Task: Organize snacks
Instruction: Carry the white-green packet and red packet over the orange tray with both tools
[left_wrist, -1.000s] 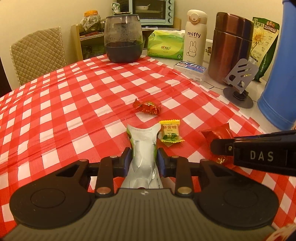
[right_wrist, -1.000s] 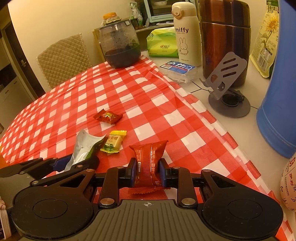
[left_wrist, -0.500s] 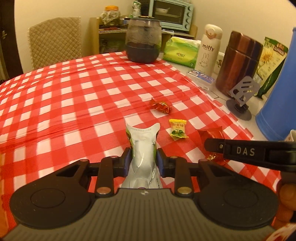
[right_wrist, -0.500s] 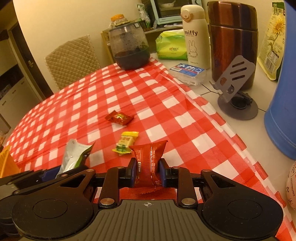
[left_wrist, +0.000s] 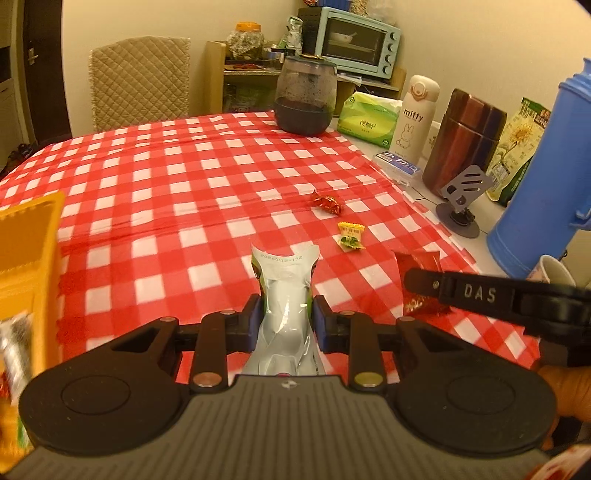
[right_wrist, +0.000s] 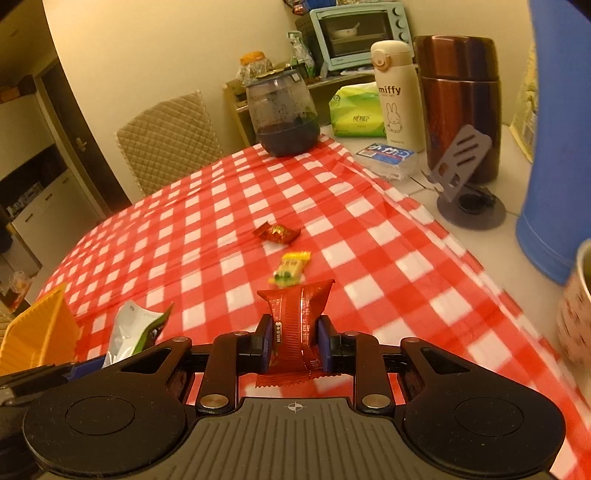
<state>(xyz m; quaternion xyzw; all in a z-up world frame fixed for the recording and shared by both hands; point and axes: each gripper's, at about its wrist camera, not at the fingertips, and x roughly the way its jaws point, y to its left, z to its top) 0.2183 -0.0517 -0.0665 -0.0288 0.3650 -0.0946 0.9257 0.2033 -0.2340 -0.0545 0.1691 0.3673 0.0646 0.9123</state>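
Snacks are in transit: I carry 1 in each claw toward the orange ribbed plastic bin at my far left, its contents too blurred to name. My left gripper is clamped on a silver-and-green foil snack pouch, lifted clear of the red-and-white checked tablecloth. My right gripper pinches a red crinkled snack wrapper the same way. Still lying on the cloth are 2 sweets, a red foil-wrapped candy and a small yellow-wrapped candy. Next, I judge, each claw must reach over the bin's rim and let go. Open cloth lies to the left; the right is crowded by a blue plastic jug near the cloth's edge.
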